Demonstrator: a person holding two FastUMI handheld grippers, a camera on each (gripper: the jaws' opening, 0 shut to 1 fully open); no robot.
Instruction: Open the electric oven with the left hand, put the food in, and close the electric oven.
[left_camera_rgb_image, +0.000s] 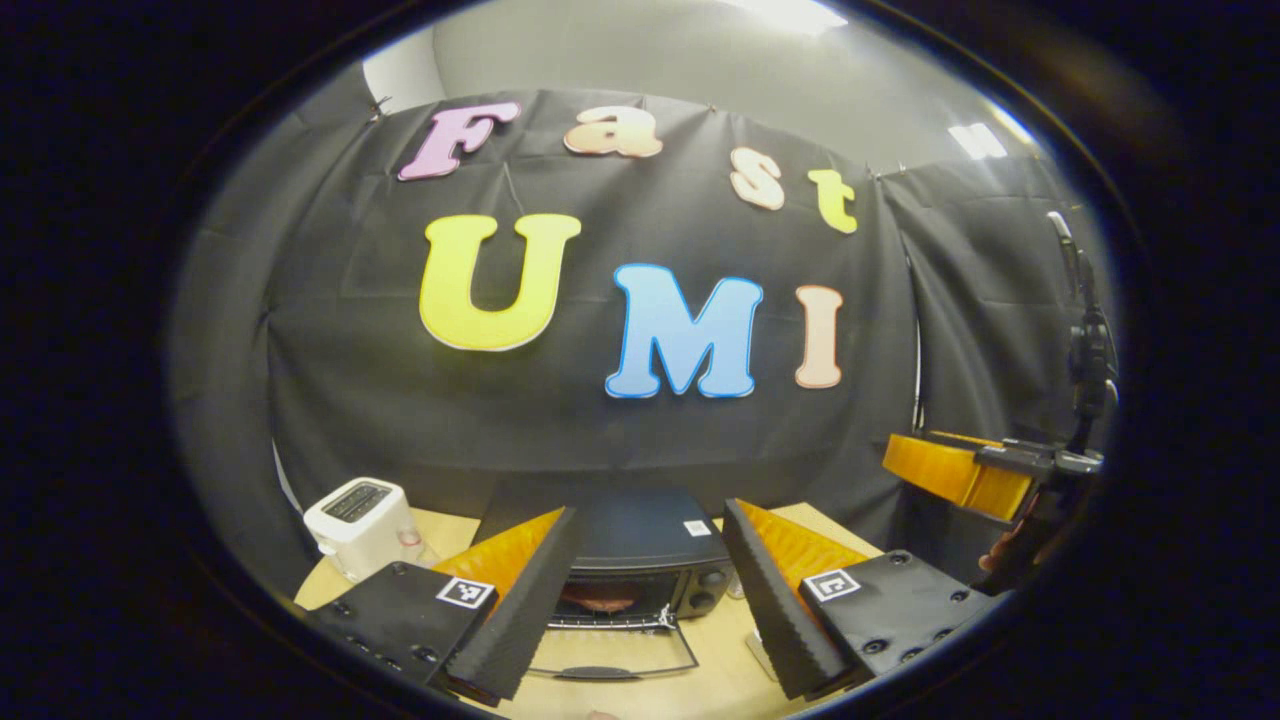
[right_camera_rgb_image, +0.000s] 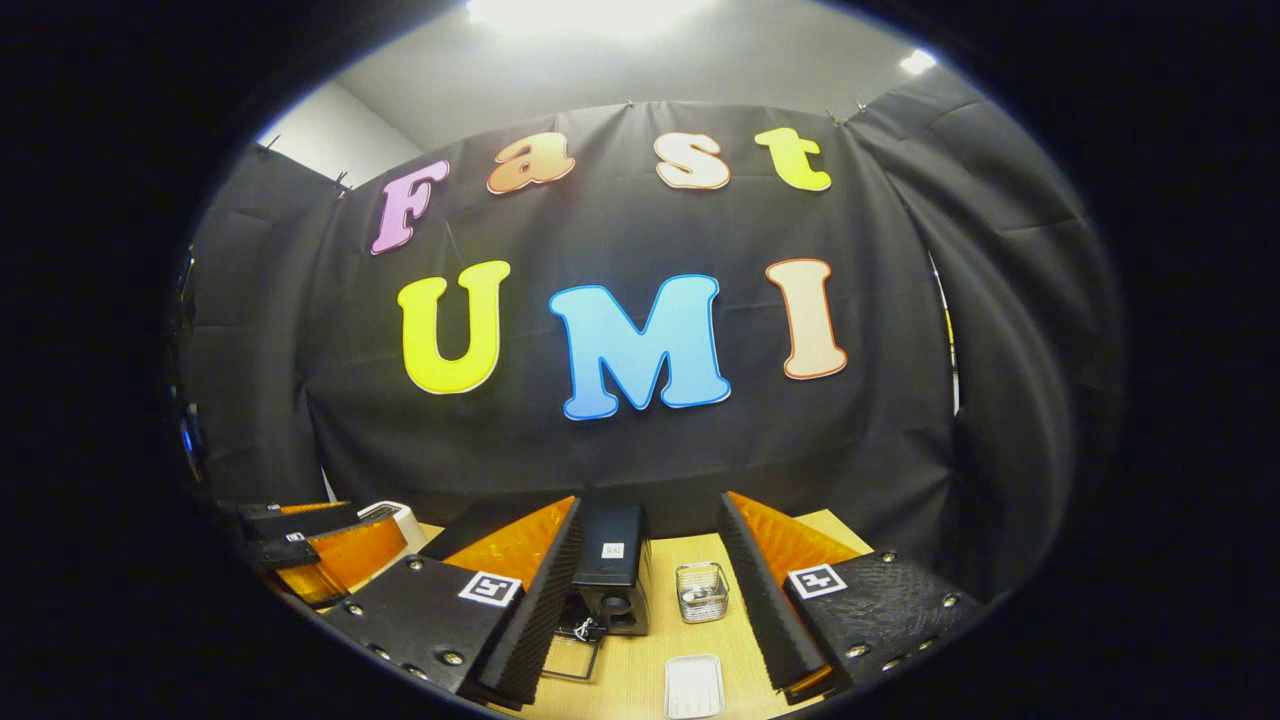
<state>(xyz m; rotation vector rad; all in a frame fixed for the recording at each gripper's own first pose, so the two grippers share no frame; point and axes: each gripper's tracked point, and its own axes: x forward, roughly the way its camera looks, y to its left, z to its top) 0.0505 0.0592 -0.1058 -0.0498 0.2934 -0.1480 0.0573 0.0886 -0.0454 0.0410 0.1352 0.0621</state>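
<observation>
From my left tool (left_camera_rgb_image: 645, 600), the left gripper view looks straight at the electric oven (left_camera_rgb_image: 640, 560) on the pale wooden surface (left_camera_rgb_image: 700, 670): a black box with its glass door (left_camera_rgb_image: 610, 655) dropped flat toward me, wire-edged, and something reddish, the food (left_camera_rgb_image: 600, 598), inside the cavity. My left tool is spread wide and holds nothing; its fingers (left_camera_rgb_image: 520, 610) are black ribbed wedges backed by orange plastic. A white toaster (left_camera_rgb_image: 360, 520) with rounded corners stands left of the oven. My right tool (left_camera_rgb_image: 960, 470) hangs in the air well off to the right.

The right gripper view takes the oven (right_camera_rgb_image: 610, 565) from its knob end, so the cavity is hidden, and adds a small clear container (right_camera_rgb_image: 702, 590) and a flat white tray (right_camera_rgb_image: 693, 685) on the surface (right_camera_rgb_image: 740, 640) beside the oven. My right tool (right_camera_rgb_image: 645, 610) also gapes wide, empty. The left tool (right_camera_rgb_image: 320, 550) shows at the far left.
</observation>
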